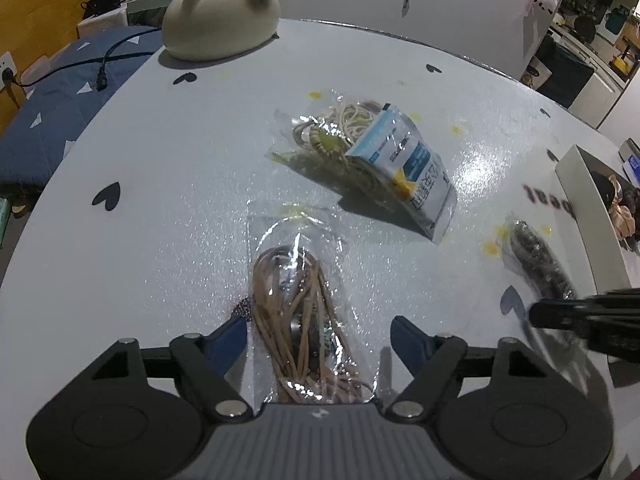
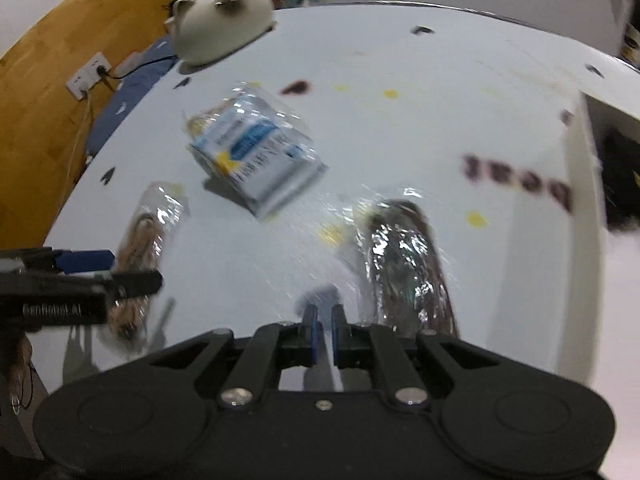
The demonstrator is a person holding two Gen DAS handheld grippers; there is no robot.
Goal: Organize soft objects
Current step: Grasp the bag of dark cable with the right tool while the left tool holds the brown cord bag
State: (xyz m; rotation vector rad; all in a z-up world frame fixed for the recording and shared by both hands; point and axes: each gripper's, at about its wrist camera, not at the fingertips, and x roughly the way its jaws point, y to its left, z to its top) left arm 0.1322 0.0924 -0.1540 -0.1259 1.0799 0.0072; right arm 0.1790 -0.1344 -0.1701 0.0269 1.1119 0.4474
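My left gripper is open, its blue fingers on either side of a clear bag of tan cord lying on the white table. The same bag shows in the right wrist view. A blue-and-white packet lies on a clear bag of cream bands; the packet also shows in the right wrist view. A clear bag with a dark item lies near the white box. My right gripper is nearly shut and empty, left of that dark bag.
A ceramic cat figure stands at the table's far left edge. The white box at the right holds dark and peach soft items. A blue patterned cloth surface with cables lies beyond the table's left edge.
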